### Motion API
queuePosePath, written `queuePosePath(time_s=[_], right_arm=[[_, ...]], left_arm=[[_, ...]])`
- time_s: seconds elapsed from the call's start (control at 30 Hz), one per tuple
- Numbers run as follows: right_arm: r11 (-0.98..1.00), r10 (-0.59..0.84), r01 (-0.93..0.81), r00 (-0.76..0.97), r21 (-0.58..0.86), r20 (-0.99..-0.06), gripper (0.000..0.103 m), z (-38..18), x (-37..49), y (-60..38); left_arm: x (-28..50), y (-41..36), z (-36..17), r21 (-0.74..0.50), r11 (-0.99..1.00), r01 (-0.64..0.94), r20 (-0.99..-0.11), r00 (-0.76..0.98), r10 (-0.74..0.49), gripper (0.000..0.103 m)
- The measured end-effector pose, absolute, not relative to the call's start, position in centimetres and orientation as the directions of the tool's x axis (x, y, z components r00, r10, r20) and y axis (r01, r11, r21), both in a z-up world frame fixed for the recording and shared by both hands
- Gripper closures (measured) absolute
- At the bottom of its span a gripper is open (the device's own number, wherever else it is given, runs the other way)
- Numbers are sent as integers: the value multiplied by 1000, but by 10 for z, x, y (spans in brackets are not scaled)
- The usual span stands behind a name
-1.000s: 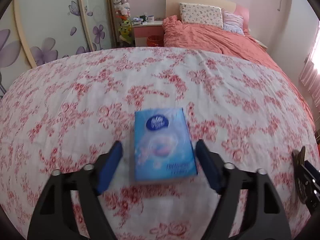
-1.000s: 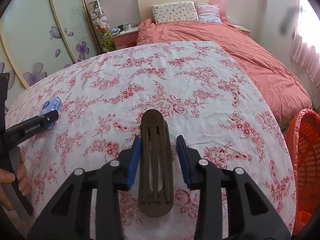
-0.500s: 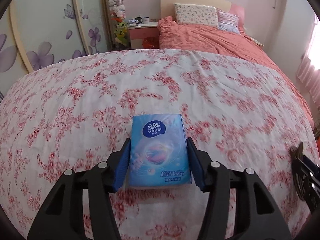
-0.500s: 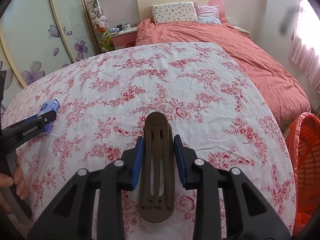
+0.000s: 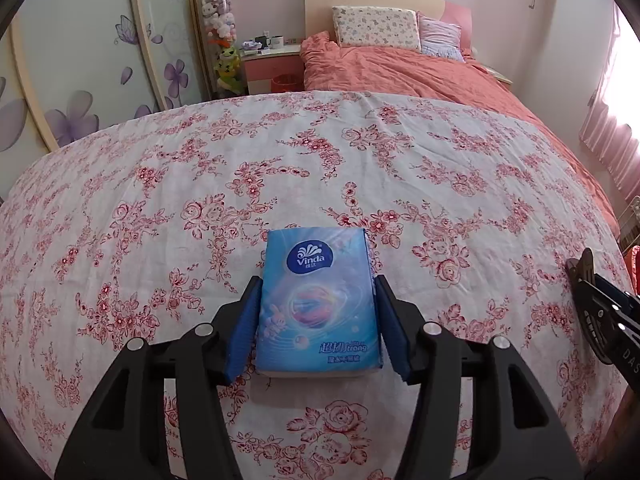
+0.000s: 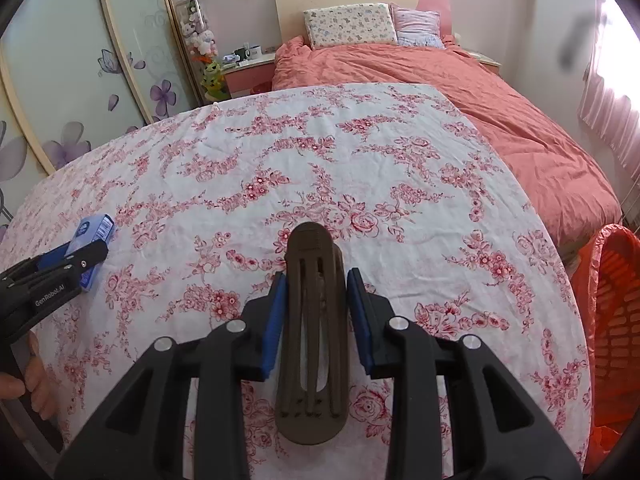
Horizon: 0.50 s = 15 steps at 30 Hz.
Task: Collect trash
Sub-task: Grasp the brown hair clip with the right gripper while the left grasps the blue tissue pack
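A blue Vinda tissue pack point(image 5: 316, 304) sits between the blue pads of my left gripper point(image 5: 318, 284), just over the floral cloth point(image 5: 280, 160). The jaws are opening slightly, while both pads still touch the pack's long sides. The right wrist view shows the same tissue pack point(image 6: 94, 230) in the left gripper point(image 6: 80, 256) at the far left. My right gripper point(image 6: 316, 280) is shut on a brown slotted plastic piece point(image 6: 314, 320), which sticks out past the fingertips and back toward the camera. That brown piece's tip point(image 5: 584, 264) and the right gripper point(image 5: 600, 308) show at the left view's right edge.
An orange mesh basket point(image 6: 616, 320) stands off the cloth's right edge. Beyond the cloth lies a bed with a coral duvet point(image 6: 500, 100) and pillows, and a nightstand point(image 5: 272, 68) on the left. A person's hand point(image 6: 32, 372) holds the left gripper's handle.
The left gripper's jaws came in from wide open onto the tissue pack's sides. The right gripper kept its hold on the brown piece and stayed where it was.
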State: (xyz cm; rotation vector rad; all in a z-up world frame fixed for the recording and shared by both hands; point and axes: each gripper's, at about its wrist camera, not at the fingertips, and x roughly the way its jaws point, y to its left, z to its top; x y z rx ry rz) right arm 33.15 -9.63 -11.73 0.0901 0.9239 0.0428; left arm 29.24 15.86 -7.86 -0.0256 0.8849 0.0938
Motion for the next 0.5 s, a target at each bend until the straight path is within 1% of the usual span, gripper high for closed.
queuePosePath(time_s=[0.23,0.5], right_arm=[[994,85,3,603,109,-793,72,-118,331,-96],[993,89,4,603,114,-793,72,-118,331,-97]], left_arm=[[293,159,-80,13,994,-108,-775,627,79,43],[293,161,-80,12,993,-115,-775,627,82,42]])
